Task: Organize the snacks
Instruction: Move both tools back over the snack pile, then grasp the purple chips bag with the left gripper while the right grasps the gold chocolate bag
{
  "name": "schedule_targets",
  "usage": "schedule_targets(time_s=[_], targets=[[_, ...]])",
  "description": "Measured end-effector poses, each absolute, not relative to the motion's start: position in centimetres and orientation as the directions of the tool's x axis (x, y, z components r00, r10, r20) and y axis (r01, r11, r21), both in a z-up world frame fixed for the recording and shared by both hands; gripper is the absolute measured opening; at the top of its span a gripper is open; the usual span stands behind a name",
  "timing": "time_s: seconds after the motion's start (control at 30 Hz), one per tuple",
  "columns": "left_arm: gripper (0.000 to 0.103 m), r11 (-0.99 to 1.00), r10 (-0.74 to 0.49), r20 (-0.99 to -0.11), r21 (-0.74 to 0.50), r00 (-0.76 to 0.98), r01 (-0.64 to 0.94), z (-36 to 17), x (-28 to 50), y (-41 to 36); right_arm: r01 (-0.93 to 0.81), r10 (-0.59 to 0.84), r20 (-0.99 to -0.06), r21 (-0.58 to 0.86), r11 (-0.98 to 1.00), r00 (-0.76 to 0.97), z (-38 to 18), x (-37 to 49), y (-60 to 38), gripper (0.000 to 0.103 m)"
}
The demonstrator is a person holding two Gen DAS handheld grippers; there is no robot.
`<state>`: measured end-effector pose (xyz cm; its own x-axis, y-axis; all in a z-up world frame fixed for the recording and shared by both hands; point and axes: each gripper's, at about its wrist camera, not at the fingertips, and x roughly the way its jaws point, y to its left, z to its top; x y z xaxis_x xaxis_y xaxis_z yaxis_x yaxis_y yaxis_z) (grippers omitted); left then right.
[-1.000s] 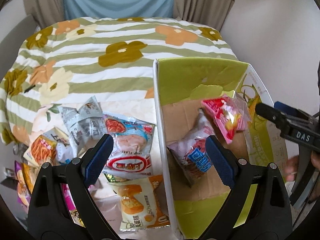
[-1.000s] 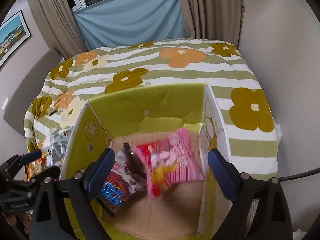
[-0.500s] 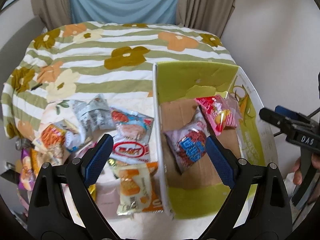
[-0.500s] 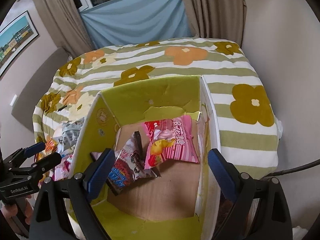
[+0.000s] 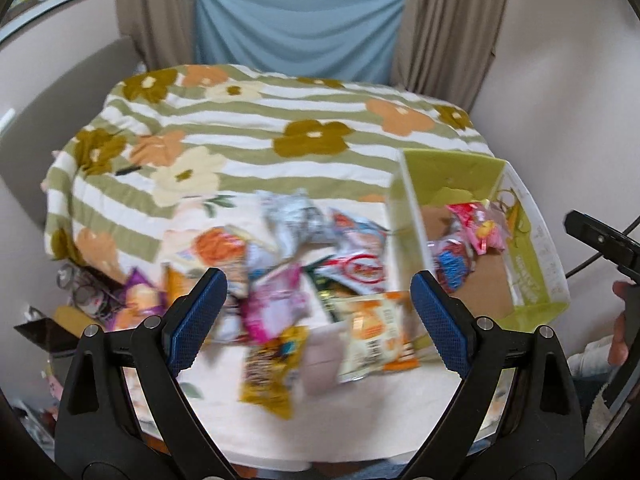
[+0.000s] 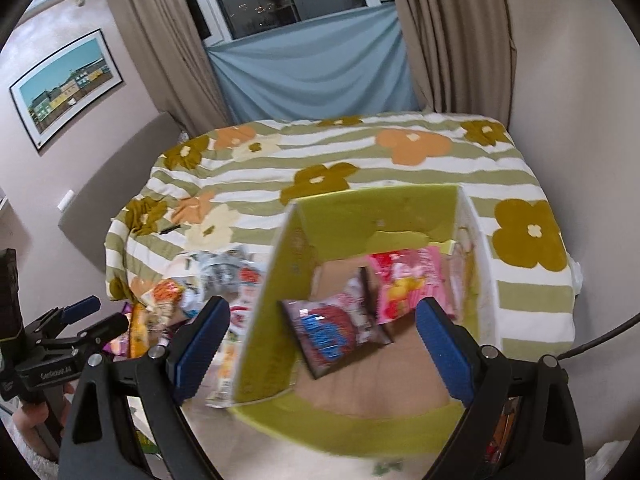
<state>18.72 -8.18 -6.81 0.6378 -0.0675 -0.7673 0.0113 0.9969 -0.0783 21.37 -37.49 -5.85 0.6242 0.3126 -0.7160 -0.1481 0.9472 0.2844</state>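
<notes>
A green cardboard box (image 6: 372, 220) stands open on the flowered bed; it also shows at the right of the left wrist view (image 5: 536, 264). Inside lie a pink snack bag (image 6: 412, 280) and a red-and-blue packet (image 6: 332, 328). A pile of loose snack bags (image 5: 312, 280) lies left of the box, among them an orange-and-white bag (image 5: 376, 336), a yellow bag (image 5: 276, 368) and a silver bag (image 5: 292, 220). My left gripper (image 5: 318, 320) is open and empty above the pile. My right gripper (image 6: 322, 344) is open and empty above the box.
The striped flowered blanket (image 5: 256, 136) covers the bed behind the pile. A wall (image 6: 580, 80) stands close on the right, curtains (image 6: 304, 64) at the back. Clutter (image 5: 84, 292) lies at the bed's left edge.
Both grippers have pulled up and back, so the bed looks smaller. The left view has swung left from the box towards the snack pile. The bags in the box lie as before.
</notes>
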Motion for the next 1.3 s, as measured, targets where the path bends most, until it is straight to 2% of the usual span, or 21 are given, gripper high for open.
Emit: schedule_targets(time_s=[0.3,0.63,0.9,1.13,1.3], targets=[[0.092,0.997,-0.059,-0.781,-0.08,0.621,-0.006,-7.4,14.7,3.6,-0.162,0.339,-0.699,0.308,0.937,0.63,-5.1,16.6,-26.5,0.093],[0.092,0.995,-0.086,-0.834,-0.039,0.545,0.096,-12.6,14.6,11.3,-0.104,0.333,-0.748,0.337,0.936,0.575,-9.7,14.6,-16.8,0.093],[0.092,0.985,-0.102,-0.892,-0.027,0.441,0.173,-20.1,17.6,12.9,-0.021,0.237,-0.823,0.265,0.964,0.516,-15.1,14.4,-12.7,0.093],[0.092,0.986,-0.068,-0.914,0.0,0.401,0.169,-24.1,19.6,12.7,-0.024,0.204,-0.865,0.218,0.976,0.457,-19.3,15.5,-10.5,0.093],[0.092,0.971,0.022,-0.91,0.118,0.414,0.208,-26.1,20.6,10.9,-0.061,0.178,-0.878,0.169,0.984,0.445,-21.8,16.4,-8.4,0.093]])
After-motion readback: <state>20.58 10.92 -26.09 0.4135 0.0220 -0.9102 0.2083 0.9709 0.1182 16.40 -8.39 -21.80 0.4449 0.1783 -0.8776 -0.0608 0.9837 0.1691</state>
